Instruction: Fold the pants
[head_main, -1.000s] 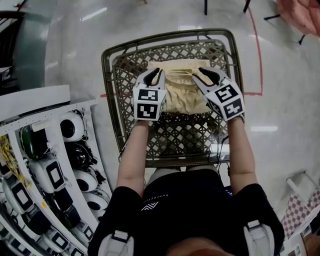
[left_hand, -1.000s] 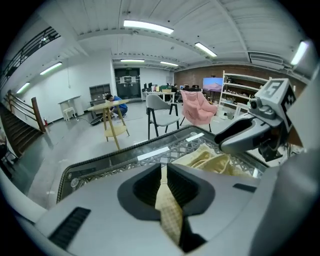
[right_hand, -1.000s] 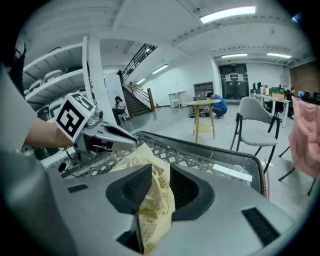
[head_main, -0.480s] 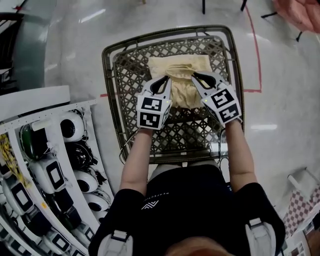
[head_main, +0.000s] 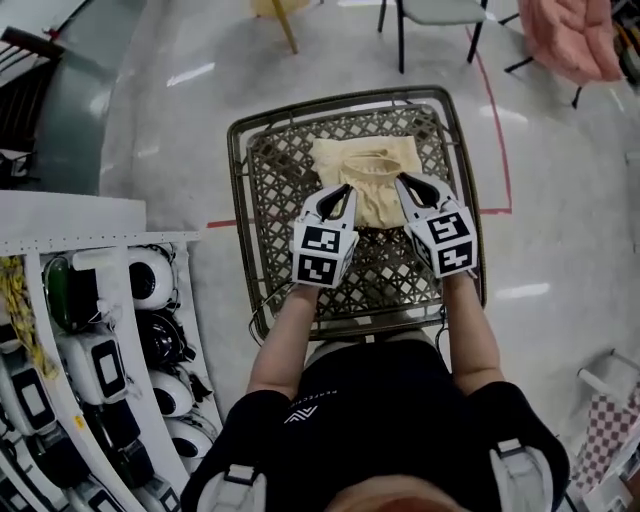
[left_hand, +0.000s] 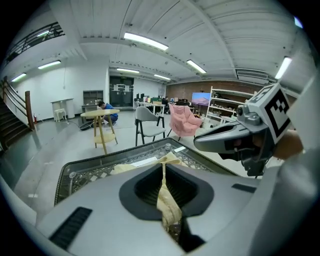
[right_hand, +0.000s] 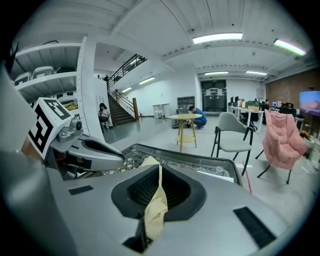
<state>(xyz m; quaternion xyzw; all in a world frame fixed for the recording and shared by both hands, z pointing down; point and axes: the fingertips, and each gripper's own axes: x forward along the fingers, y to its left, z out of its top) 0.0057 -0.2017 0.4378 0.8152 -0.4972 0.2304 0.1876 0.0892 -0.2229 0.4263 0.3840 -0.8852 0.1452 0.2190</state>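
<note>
Pale yellow pants (head_main: 366, 178) lie folded on a woven wicker table (head_main: 262, 180). In the head view my left gripper (head_main: 345, 190) is shut on the near left edge of the pants, and my right gripper (head_main: 402, 183) is shut on the near right edge. The left gripper view shows a strip of yellow cloth (left_hand: 167, 200) pinched between its jaws. A like strip (right_hand: 156, 205) is clamped in the jaws in the right gripper view. Both grippers hold the near edge lifted off the table, and the far part still rests on it.
White shelving (head_main: 90, 330) with helmets and devices stands at my left. Beyond the table are a grey chair (head_main: 432, 12), a small wooden table (head_main: 278, 12) and a pink garment (head_main: 585, 35) on a chair. Red tape (head_main: 495, 120) marks the floor.
Both grippers have closed on the near edge of the pants and lifted it, drawing it toward the far side. The visible cloth has shortened.
</note>
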